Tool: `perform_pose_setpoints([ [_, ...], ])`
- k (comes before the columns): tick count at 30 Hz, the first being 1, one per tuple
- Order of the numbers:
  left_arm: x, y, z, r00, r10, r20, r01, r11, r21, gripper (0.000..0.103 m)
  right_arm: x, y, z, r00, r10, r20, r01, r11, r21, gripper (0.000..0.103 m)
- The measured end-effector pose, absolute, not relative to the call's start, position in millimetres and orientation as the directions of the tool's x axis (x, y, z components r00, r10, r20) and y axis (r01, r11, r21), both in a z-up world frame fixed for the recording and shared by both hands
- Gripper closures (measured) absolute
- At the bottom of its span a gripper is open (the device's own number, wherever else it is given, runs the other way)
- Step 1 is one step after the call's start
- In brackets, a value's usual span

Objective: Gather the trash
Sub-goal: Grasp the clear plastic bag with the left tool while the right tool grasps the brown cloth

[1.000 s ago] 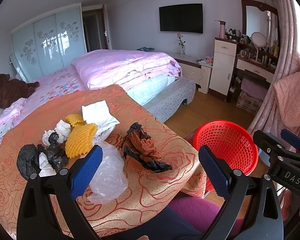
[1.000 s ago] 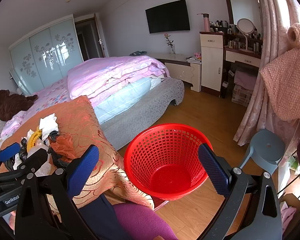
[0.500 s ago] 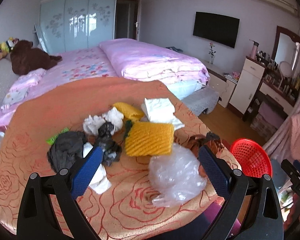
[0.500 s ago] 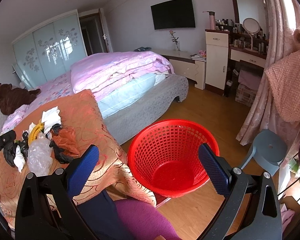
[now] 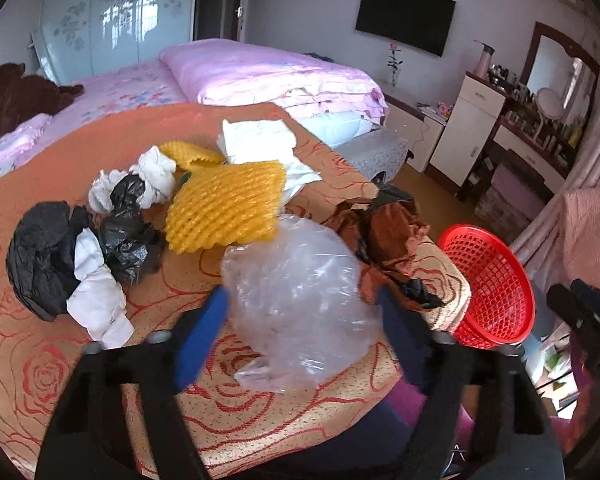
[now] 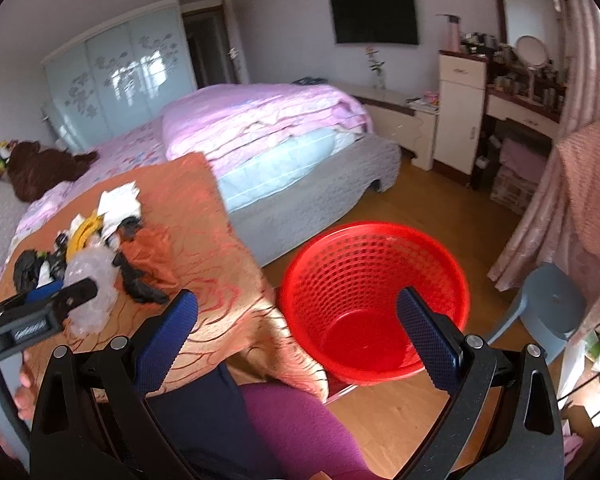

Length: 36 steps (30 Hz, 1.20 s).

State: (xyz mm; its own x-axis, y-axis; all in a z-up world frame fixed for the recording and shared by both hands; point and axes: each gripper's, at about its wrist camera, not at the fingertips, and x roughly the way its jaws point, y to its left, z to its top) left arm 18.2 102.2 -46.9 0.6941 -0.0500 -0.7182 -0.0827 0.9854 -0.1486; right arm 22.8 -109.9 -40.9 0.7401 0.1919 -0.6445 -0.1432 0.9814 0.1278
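Crumpled trash lies on the table's orange rose cloth (image 5: pixel 260 420): a clear plastic bag (image 5: pixel 300 292), yellow foam net (image 5: pixel 224 208), black bags (image 5: pixel 40 252), white tissue (image 5: pixel 100 300), brown wrapping (image 5: pixel 384 232) and white paper (image 5: pixel 260 140). My left gripper (image 5: pixel 302 308) is low over the table with the clear bag between its blue pads. Its jaws are closing, and the pads sit at the bag's sides without visibly squeezing it. A red mesh basket (image 6: pixel 376 280) stands empty on the floor beside the table. My right gripper (image 6: pixel 296 300) hangs open above its near rim, holding nothing.
A bed with pink bedding (image 6: pixel 260 120) stands behind the table. A grey stool (image 6: pixel 552 308) is right of the basket, with a curtain and a pink cloth (image 6: pixel 588 192) behind it. The person's purple-clad leg (image 6: pixel 292 420) is below my right gripper. Dresser and cabinets line the far wall.
The left gripper swung away from the basket side to the trash pile, dropped onto the clear bag, and its jaws narrowed around it. The right gripper barely shifted over the basket.
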Motion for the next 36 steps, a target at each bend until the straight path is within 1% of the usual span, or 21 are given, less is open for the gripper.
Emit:
perform_pose_setpoints([
  [2, 19.3, 106.5, -49.5, 0.692, -0.062, -0.719, -0.087, 0.982, -0.168, 0.05, 28.0, -103.5, -43.1, 0.714, 0.235, -0.66, -0.187, 0.972, 0.143, 0.007],
  [3, 19.1, 108.0, -50.3, 0.695, -0.064, -0.716, -0.087, 0.981, -0.173, 0.053, 30.1, -100.7, -43.7, 0.705, 0.248, -0.665, -0.2, 0.968, 0.149, 0.007],
  [4, 19.5, 108.7, -50.8, 0.697, -0.064, -0.714, -0.087, 0.981, -0.174, 0.06, 34.1, -97.1, -45.5, 0.688, 0.269, -0.674, -0.22, 0.962, 0.159, 0.007],
  [5, 19.3, 109.8, -50.1, 0.699, -0.065, -0.712, -0.087, 0.981, -0.175, 0.063, 35.6, -92.6, -46.9, 0.679, 0.281, -0.678, -0.233, 0.959, 0.164, 0.007],
  [6, 17.8, 110.9, -48.7, 0.703, -0.062, -0.708, -0.089, 0.981, -0.174, 0.064, 38.5, -89.7, -48.1, 0.669, 0.294, -0.683, -0.247, 0.954, 0.169, 0.007],
  [8, 15.3, 113.6, -45.8, 0.708, -0.053, -0.704, -0.095, 0.981, -0.169, 0.07, 47.2, -81.0, -50.8, 0.645, 0.321, -0.694, -0.282, 0.943, 0.175, 0.007],
  [13, 6.4, 123.6, -33.0, 0.729, -0.036, -0.683, -0.108, 0.98, -0.167, 0.073, 63.4, -50.9, -56.5, 0.594, 0.385, -0.707, -0.386, 0.907, 0.17, 0.007],
  [20, -7.6, 141.9, -13.0, 0.764, -0.02, -0.645, -0.136, 0.972, -0.191, 0.073, 70.1, -4.0, -58.3, 0.566, 0.457, -0.686, -0.519, 0.844, 0.134, 0.008],
  [22, -10.3, 148.8, -8.6, 0.771, -0.014, -0.637, -0.151, 0.967, -0.204, 0.073, 74.0, 4.0, -59.1, 0.567, 0.45, -0.69, -0.532, 0.84, 0.11, 0.014],
  [23, -11.5, 151.9, -6.8, 0.774, -0.011, -0.633, -0.156, 0.966, -0.208, 0.073, 75.7, 10.0, -60.3, 0.564, 0.447, -0.694, -0.543, 0.834, 0.097, 0.018],
  [24, -12.7, 154.9, -4.1, 0.778, -0.007, -0.628, -0.162, 0.964, -0.211, 0.073, 76.4, 13.8, -61.1, 0.563, 0.446, -0.696, -0.55, 0.83, 0.087, 0.024],
  [25, -13.7, 157.4, -1.5, 0.782, -0.003, -0.623, -0.168, 0.962, -0.215, 0.073, 77.7, 19.4, -62.8, 0.564, 0.436, -0.701, -0.558, 0.827, 0.065, 0.028],
  [27, -14.6, 160.4, 2.6, 0.788, 0.003, -0.616, -0.176, 0.959, -0.22, 0.073, 79.8, 23.8, -66.7, 0.558, 0.425, -0.713, -0.565, 0.824, 0.049, 0.046],
  [29, -15.0, 163.5, 6.5, 0.794, 0.015, -0.607, -0.186, 0.958, -0.219, 0.073, 83.5, 26.1, -69.3, 0.546, 0.42, -0.725, -0.561, 0.826, 0.055, 0.052],
  [30, -15.8, 165.0, 9.4, 0.799, 0.03, -0.6, -0.196, 0.957, -0.212, 0.073, 83.4, 26.3, -68.3, 0.551, 0.421, -0.72, -0.562, 0.826, 0.052, 0.058],
  [32, -17.1, 164.7, 11.3, 0.805, 0.047, -0.592, -0.207, 0.957, -0.205, 0.073, 81.8, 26.9, -65.1, 0.559, 0.423, -0.713, -0.567, 0.822, 0.042, 0.062],
  [33, -17.3, 164.8, 12.5, 0.807, 0.055, -0.588, -0.212, 0.956, -0.202, 0.073, 81.7, 26.4, -63.6, 0.559, 0.426, -0.712, -0.568, 0.822, 0.047, 0.069],
  [36, -19.1, 164.8, 16.5, 0.816, 0.062, -0.575, -0.214, 0.956, -0.2, 0.073, 82.4, 23.3, -59.2, 0.553, 0.439, -0.709, -0.562, 0.824, 0.072, 0.071],
])
